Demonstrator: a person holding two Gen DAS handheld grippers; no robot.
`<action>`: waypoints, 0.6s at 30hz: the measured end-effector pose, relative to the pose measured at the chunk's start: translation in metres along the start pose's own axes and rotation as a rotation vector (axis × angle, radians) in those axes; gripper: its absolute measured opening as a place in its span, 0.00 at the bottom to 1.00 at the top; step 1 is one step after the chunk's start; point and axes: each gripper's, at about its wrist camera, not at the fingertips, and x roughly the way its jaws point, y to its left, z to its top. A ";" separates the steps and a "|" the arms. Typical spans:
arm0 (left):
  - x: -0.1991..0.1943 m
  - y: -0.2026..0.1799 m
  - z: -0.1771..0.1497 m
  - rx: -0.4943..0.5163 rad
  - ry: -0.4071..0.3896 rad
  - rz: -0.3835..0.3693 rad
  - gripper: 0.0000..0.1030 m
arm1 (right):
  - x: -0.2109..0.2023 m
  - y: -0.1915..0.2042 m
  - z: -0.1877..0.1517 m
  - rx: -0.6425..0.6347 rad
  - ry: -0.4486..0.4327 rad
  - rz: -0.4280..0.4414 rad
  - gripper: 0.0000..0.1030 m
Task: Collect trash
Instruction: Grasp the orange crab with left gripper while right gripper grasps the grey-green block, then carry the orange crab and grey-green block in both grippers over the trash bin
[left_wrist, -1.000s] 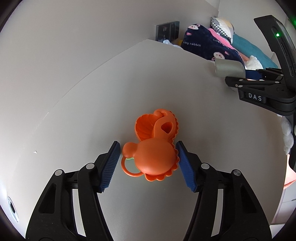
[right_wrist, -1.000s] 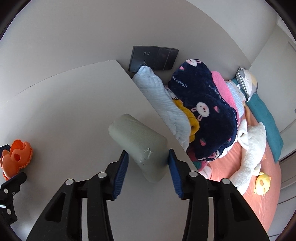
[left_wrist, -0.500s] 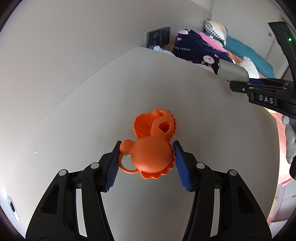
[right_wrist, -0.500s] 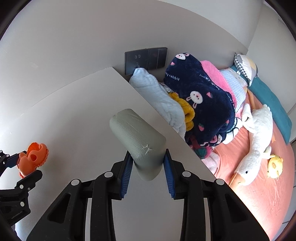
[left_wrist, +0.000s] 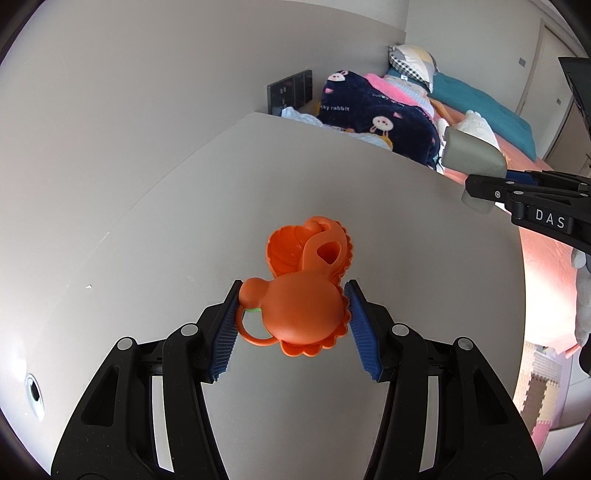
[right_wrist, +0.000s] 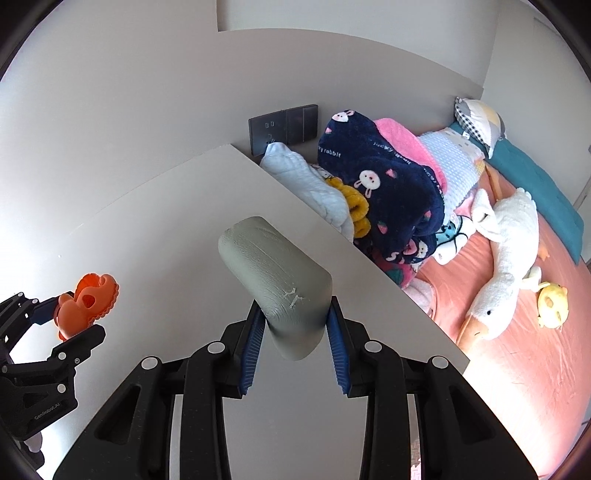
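Already both loads are lifted off the desk (left_wrist: 155, 229) — left tongs (left_wrist: 291, 314) pinching the orange toy (left_wrist: 303, 291), right tongs (right_wrist: 293, 328) pinching the grey tube (right_wrist: 275, 273), its long axis pointing away from them.

One orange plastic toy (left_wrist: 301, 314), one grey oblong piece (right_wrist: 275, 278), two grippers, one grey table (right_wrist: 147, 229), one dark wall socket panel (right_wrist: 283, 127), one navy rabbit blanket (right_wrist: 380, 184), one white goose plush (right_wrist: 506, 251), one small yellow toy (right_wrist: 552, 301).
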 end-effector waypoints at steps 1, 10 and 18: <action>-0.003 -0.004 -0.001 0.006 -0.002 -0.002 0.52 | -0.005 -0.002 -0.004 0.005 -0.002 0.001 0.34; -0.025 -0.040 -0.016 0.068 -0.012 -0.028 0.52 | -0.044 -0.018 -0.041 0.035 -0.015 0.003 0.35; -0.037 -0.069 -0.028 0.111 -0.015 -0.049 0.52 | -0.073 -0.029 -0.070 0.063 -0.032 0.009 0.35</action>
